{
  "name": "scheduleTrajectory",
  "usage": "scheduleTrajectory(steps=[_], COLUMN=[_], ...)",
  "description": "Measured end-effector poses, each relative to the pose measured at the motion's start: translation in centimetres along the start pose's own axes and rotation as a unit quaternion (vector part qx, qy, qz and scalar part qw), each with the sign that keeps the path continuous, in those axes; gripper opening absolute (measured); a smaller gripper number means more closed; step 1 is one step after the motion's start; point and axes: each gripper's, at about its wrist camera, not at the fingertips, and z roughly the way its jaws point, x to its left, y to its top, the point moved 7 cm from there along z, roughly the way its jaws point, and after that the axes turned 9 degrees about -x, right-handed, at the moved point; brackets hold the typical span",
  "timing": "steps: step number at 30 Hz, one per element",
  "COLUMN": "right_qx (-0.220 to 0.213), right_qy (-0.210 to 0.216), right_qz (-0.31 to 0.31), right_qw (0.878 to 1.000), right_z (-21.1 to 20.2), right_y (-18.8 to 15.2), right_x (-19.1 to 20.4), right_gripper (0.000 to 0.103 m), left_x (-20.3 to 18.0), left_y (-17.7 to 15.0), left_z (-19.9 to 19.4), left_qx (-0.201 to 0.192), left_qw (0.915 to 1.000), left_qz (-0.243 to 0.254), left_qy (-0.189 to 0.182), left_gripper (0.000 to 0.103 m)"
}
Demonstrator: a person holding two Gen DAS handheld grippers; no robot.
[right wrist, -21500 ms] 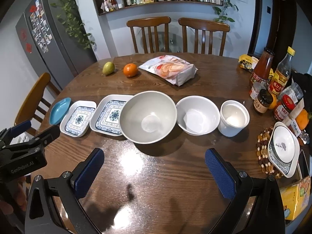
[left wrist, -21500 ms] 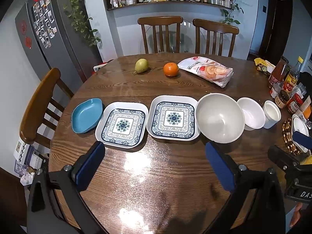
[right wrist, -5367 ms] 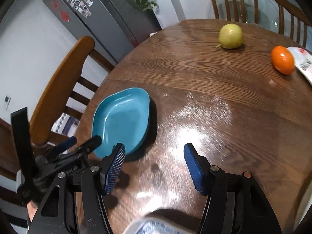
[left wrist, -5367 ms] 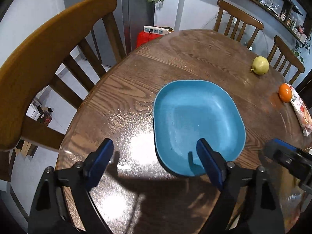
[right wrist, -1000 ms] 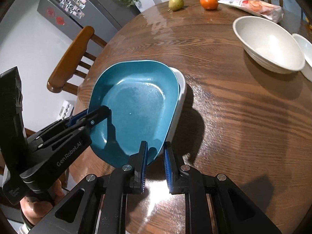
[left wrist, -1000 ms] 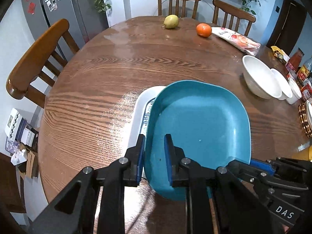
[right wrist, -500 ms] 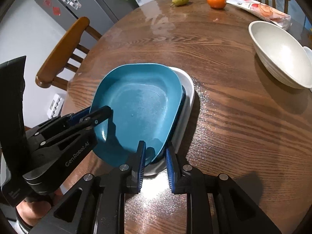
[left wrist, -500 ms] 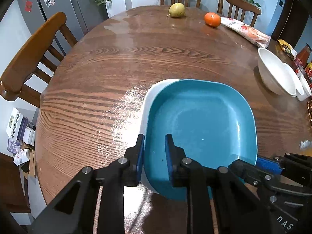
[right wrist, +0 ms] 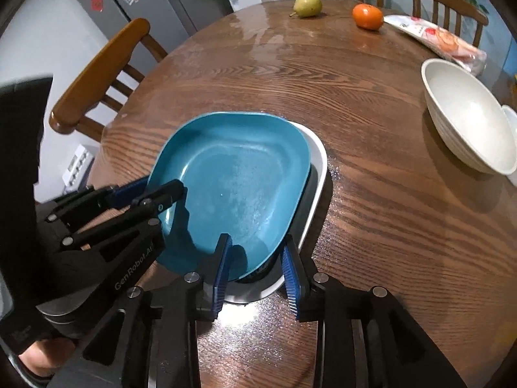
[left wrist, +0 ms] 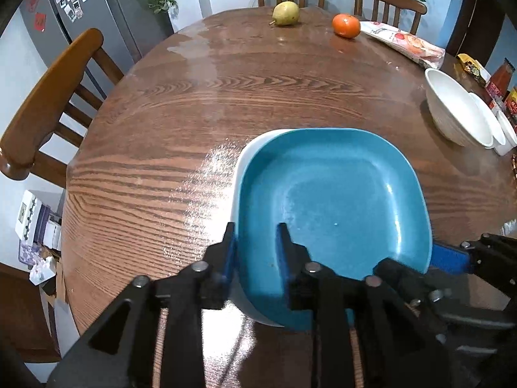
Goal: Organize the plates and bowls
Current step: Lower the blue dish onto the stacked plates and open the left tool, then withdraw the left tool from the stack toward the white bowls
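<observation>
Blue plate (left wrist: pixel 332 200) now sits nested on the white plate (left wrist: pixel 240 168) in the lower centre of both views, level and seated; half a second earlier it was still clamped at its near rim by both tools.

Left gripper (left wrist: pixel 255 245): jaws opening. The plate's near-left rim lies between them; the inner pad stands clear over the blue surface. Whether the outer pad (left wrist: pixel 230 249) still brushes the rim cannot be settled from this angle, but no clamping is evident.

Right gripper (right wrist: pixel 257 258): jaws likewise opening, rim of the blue plate between them at lower centre, with a visible gap on the right-hand side.

Finding: the release is under way, so the plate stack appears complete at three high, assuming the second patterned plate is beneath, which is hidden here.

Outstanding: the large white bowl (right wrist: pixel 468 116) and the smaller bowls (left wrist: pixel 494 126) behind it remain at the right edge of the wooden table (left wrist: pixel 226 97), apparently not yet dealt with. Both tools should be drawn back clear of the rim before moving right, lest the stack be dragged.
</observation>
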Motion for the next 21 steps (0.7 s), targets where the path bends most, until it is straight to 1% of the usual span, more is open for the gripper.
scheduleTrajectory(steps=[2,3,4,5,6,9,11,12,13,16,17,20,21], right_qx=[-0.002,-0.003,-0.005,-0.008,-0.011,-0.024,-0.032,-0.037,-0.041,-0.049,-0.054,-0.068,-0.075], right_qy=[-0.018,-0.026,-0.035,-0.045,-0.051,-0.048,-0.043,-0.040,-0.036,-0.021,-0.014,-0.001,0.000], right_qz=[-0.023,-0.033,-0.040,-0.049,-0.054,-0.044,-0.030,-0.023,-0.014,0.013,0.024,0.041,0.046], right_qw=[1.000,0.999,0.999,0.998,0.997,0.998,0.998,0.998,0.998,0.998,0.998,0.997,0.996], right_z=[-0.1,-0.2,-0.3,-0.4,-0.5,-1.1,-1.6,-1.9,-2.3,-3.5,-4.2,-5.6,-6.2], right_y=[0.1,0.2,0.3,0.4,0.6,0.9,1.2,1.4,1.6,2.0,2.2,2.3,2.4], right_x=[0.3,0.4,0.3,0.3,0.3,0.0,-0.6,-0.9,-1.3,-2.1,-2.4,-2.9,-3.0], right_gripper=[0.032,0.032,0.033,0.034,0.038,0.041,0.041,0.041,0.041,0.041,0.043,0.057,0.059], left_x=[0.2,0.4,0.6,0.6,0.7,1.0,1.2,1.3,1.4,1.4,1.4,0.9,0.7], left_y=[0.3,0.4,0.6,0.6,0.7,1.1,1.4,1.6,1.8,2.4,2.7,3.4,3.5], left_z=[-0.3,-0.4,-0.6,-0.7,-0.9,-1.3,-1.6,-1.8,-2.0,-2.6,-2.8,-3.5,-3.7], left_qx=[-0.006,-0.010,-0.013,-0.015,-0.017,-0.022,-0.024,-0.026,-0.029,-0.034,-0.035,-0.042,-0.045], left_qw=[0.9998,0.9996,0.9997,0.9997,0.9997,0.9996,0.9995,0.9994,0.9993,0.9990,0.9989,0.9986,0.9984], left_qz=[0.010,0.012,0.009,0.007,0.005,0.000,-0.007,-0.010,-0.012,-0.020,-0.023,-0.030,-0.032], left_qy=[0.019,0.022,0.019,0.017,0.016,0.018,0.019,0.020,0.021,0.020,0.019,0.011,0.008], left_gripper=[0.043,0.052,0.058,0.060,0.061,0.062,0.070,0.077,0.080,0.082,0.083,0.090,0.094])
